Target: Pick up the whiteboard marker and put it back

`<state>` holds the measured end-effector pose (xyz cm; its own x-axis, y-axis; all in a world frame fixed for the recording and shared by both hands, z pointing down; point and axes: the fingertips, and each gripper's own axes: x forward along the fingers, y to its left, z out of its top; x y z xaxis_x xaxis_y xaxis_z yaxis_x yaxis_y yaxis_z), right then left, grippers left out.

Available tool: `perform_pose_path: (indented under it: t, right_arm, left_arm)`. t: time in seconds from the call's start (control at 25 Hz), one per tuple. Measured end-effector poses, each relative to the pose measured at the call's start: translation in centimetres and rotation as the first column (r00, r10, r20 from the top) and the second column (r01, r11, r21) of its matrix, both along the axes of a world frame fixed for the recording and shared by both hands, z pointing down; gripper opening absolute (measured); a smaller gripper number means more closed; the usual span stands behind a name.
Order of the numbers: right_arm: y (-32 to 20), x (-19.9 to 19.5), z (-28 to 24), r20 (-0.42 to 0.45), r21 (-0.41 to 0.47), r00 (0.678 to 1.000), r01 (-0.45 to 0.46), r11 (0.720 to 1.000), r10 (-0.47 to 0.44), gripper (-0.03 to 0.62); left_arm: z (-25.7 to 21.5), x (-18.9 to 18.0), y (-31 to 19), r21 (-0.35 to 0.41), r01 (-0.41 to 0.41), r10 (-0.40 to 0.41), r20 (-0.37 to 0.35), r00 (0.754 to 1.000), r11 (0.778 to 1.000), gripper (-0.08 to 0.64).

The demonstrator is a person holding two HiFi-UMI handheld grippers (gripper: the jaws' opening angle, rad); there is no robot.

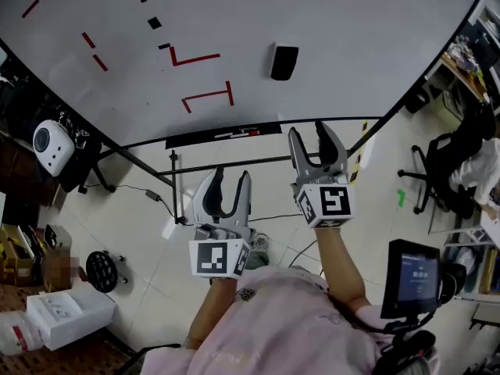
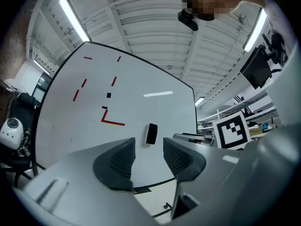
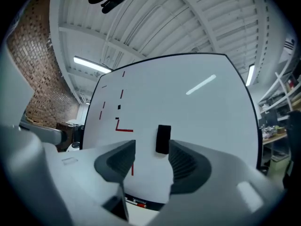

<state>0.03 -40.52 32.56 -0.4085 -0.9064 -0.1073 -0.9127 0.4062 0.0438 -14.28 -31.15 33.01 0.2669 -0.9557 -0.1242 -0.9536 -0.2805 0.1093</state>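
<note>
The left claw and right claw, spread and empty, hang short of the slim red-tipped whiteboard marker on the black ledge tray; a hasty reach could knock it off.

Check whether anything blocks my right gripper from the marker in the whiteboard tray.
Nothing visible does. The right gripper is open and empty, with clear air to the marker lying in the tray; the eraser sits higher on the whiteboard.
</note>
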Motion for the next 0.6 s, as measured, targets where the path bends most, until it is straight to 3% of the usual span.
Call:
perform_pose_path:
  t: [0.2,0.36,0.6]
  right_arm:
    - [-8.6,-3.0,0.5,-0.030,-0.037,0.998,-0.047,0.998,0.046,0.250]
    - [-14.0,-3.4,0.8,-0.047,-0.054,0.991,-0.125,0.991,0.122,0.351]
    - [-18.8,-3.6,2.3,-0.062,-0.114,0.987,-0.156,0.981,0.149,0.355]
  left_arm:
    - [-0.3,-2.6,-4.9,0.000,0.003,-0.003,0.021,1.000,1.000,0.173]
    - [0.3,-3.8,-7.7,-0.029,-0.008,0.009,0.015,1.000,1.000,0.173]
    - [1.4,-4.3,-11.1,-0.063,-0.020,0.020,0.002,1.000,0.998,0.173]
